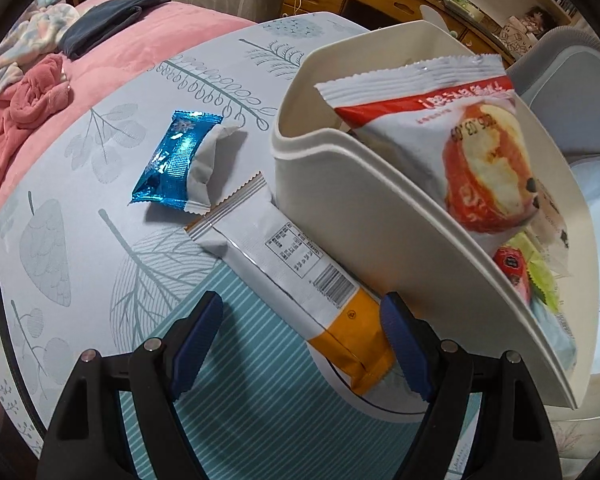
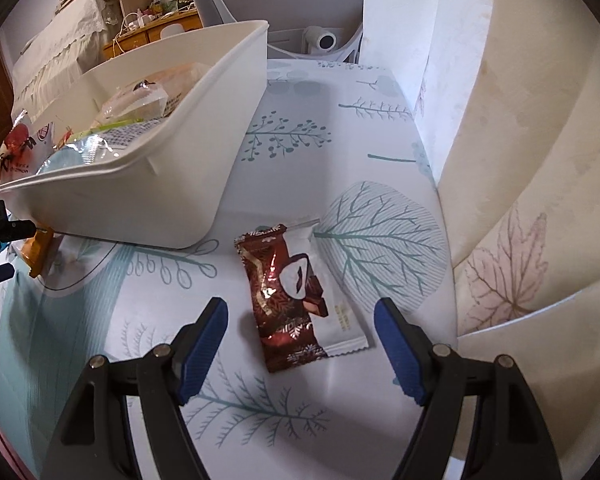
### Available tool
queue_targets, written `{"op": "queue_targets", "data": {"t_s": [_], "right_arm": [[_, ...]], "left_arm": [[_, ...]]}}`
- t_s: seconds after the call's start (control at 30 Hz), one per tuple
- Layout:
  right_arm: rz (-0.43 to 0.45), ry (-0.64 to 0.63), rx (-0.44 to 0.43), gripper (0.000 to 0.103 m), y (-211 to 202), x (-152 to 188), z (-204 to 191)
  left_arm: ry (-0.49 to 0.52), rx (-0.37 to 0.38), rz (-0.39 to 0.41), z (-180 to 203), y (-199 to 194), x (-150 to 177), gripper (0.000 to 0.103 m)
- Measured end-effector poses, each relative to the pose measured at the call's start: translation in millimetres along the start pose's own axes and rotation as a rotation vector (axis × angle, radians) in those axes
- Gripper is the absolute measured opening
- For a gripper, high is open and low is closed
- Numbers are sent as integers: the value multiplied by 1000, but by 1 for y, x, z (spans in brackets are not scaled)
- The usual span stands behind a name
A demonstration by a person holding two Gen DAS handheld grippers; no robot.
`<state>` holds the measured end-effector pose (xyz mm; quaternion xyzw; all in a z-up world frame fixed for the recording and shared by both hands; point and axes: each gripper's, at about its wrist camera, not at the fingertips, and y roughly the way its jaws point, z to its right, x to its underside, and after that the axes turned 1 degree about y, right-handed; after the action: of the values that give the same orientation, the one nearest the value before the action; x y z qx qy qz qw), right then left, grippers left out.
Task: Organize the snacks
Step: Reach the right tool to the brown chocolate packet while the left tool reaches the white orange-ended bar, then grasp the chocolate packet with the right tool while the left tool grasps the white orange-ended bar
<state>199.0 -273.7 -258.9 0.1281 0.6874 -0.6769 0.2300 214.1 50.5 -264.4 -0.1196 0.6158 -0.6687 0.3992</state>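
Both of your grippers are spread wide and hold nothing. The left gripper (image 1: 302,340) straddles the orange end of the long white-and-orange packet (image 1: 300,276), which lies on the leaf-print sheet (image 1: 80,216) with its far side tucked against the white bin (image 1: 364,216). To take it cleanly, centre the orange end between the pads and close across its width; the right-hand pad sits just beside the bin wall, so keep it off the plastic or you may shove the bin.

The right gripper (image 2: 300,344) frames the dark red packet (image 2: 288,300), which lies flat on the sheet just beside the bin's near corner. Close over its middle, not its crimped edge, since the foil looks slippery.

1 more snack, the blue foil packet (image 1: 176,164), lies near the long packet, apart from the bin. The bin already holds several packets, with a large red-and-white bag (image 1: 460,148) standing up high, so drop new ones beside it.
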Motion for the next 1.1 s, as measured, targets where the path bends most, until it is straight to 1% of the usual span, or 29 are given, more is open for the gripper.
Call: {"op": "queue_targets", "data": {"t_s": [0.07, 0.13, 0.23, 0.27, 0.4, 0.53, 0.63, 0.7, 0.77, 0.87, 0.97, 1.1], "right_arm": [[-9, -5, 0, 76, 3, 0, 1], [-14, -9, -3, 72, 7, -1, 1], [-2, -19, -4, 70, 9, -2, 0], [1, -20, -5, 69, 9, -3, -1], [16, -29, -13, 54, 11, -10, -3], [12, -38, -14, 48, 12, -12, -4], [-11, -41, -23, 44, 11, -12, -5], [-22, -45, -29, 42, 10, -12, -6], [-31, -47, -36, 41, 9, -11, -6], [-45, -39, -49, 40, 10, -12, -4], [-58, -33, -67, 40, 9, -13, -3], [-58, -45, -81, 40, 7, -13, -5]], "left_arm": [[13, -5, 8, 4, 1, -1, 80], [23, -15, 11, 6, 2, -2, 80], [15, -23, 10, 5, 4, -2, 86], [10, -27, 26, 5, 3, -1, 90], [23, -23, 18, 4, 5, -4, 90], [25, -22, 5, -1, 5, -6, 90], [16, -14, -13, -7, 5, -10, 86], [5, -5, -27, -13, 5, -12, 80], [2, 2, -39, -16, 4, -13, 75], [-10, -4, -61, -23, 4, -14, 73], [-35, 7, -98, -32, 2, -14, 64], [-72, 35, -171, -49, 4, -14, 64]]}}
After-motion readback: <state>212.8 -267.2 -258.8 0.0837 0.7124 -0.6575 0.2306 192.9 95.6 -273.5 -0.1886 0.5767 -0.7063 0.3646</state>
